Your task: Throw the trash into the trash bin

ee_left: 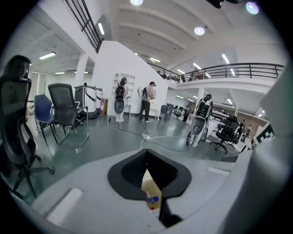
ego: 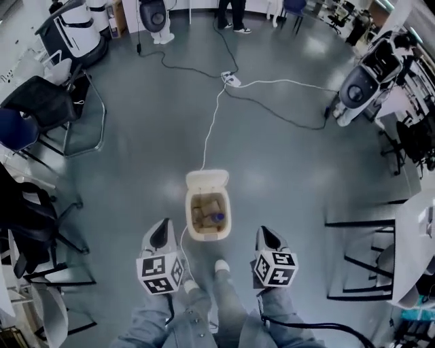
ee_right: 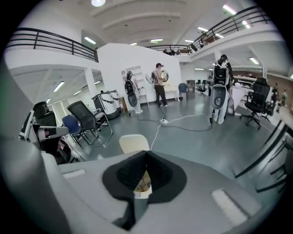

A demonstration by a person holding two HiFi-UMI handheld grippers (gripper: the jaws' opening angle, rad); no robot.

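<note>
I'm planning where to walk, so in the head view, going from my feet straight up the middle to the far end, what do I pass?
White shoe → cream plastic trash bin with its lid open → thin white cable → white power strip → legs of a standing person.

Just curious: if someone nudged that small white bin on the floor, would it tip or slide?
Probably slide: the bin looks small and light, and the floor looks smooth. Its raised lid might tip it backward. The trash inside likely adds little weight.
</note>
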